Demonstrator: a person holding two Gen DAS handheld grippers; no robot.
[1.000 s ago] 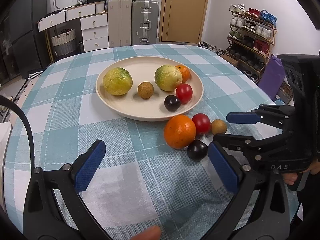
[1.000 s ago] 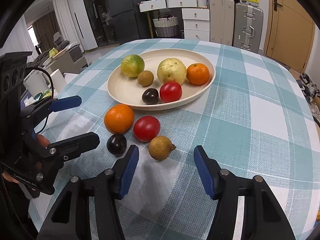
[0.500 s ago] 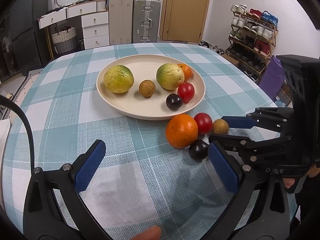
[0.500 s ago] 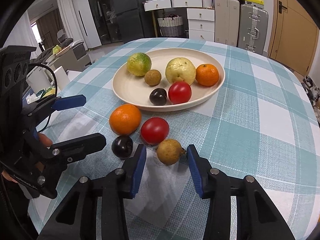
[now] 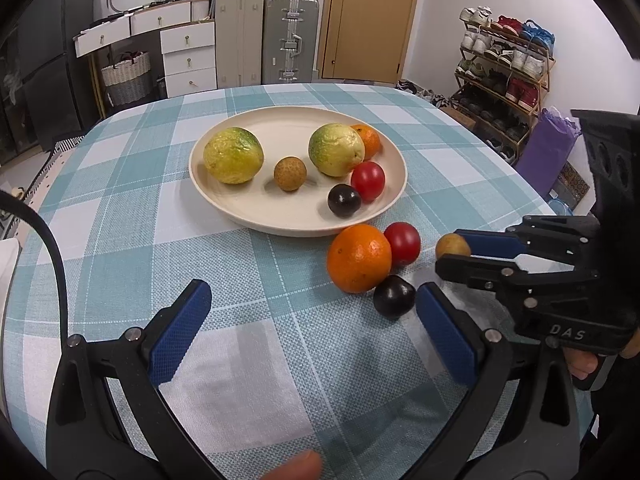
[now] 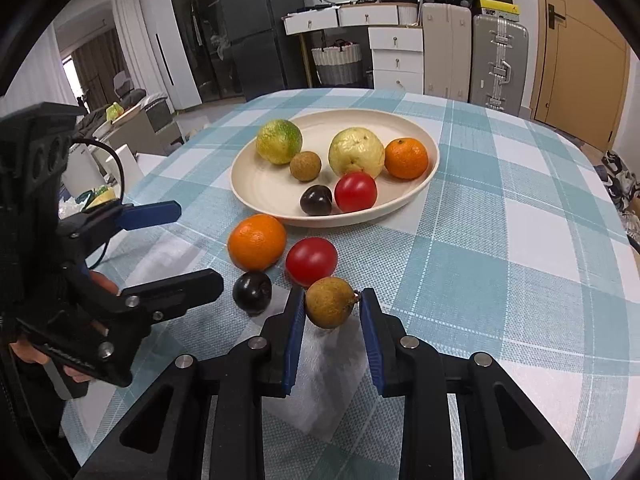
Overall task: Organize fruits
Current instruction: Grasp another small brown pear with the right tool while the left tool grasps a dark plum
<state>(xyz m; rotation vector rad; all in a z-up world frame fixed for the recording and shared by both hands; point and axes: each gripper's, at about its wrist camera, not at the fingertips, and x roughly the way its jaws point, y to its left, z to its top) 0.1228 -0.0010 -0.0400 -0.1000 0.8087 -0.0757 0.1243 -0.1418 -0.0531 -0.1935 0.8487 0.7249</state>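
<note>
A cream plate holds two green-yellow fruits, a small brown fruit, a mandarin, a red tomato and a dark plum. On the cloth in front of it lie an orange, a red tomato and a dark plum. My right gripper is shut on a small brown fruit and holds it just above the cloth. My left gripper is open and empty, near the dark plum.
The round table has a teal and white checked cloth. Its edge drops off on all sides. Drawers and suitcases stand behind, a shoe rack at the right.
My right gripper has moved forward around the small brown fruit and closed on it. The fruit now sits between the pads, slightly lifted. My left gripper stays open.
</note>
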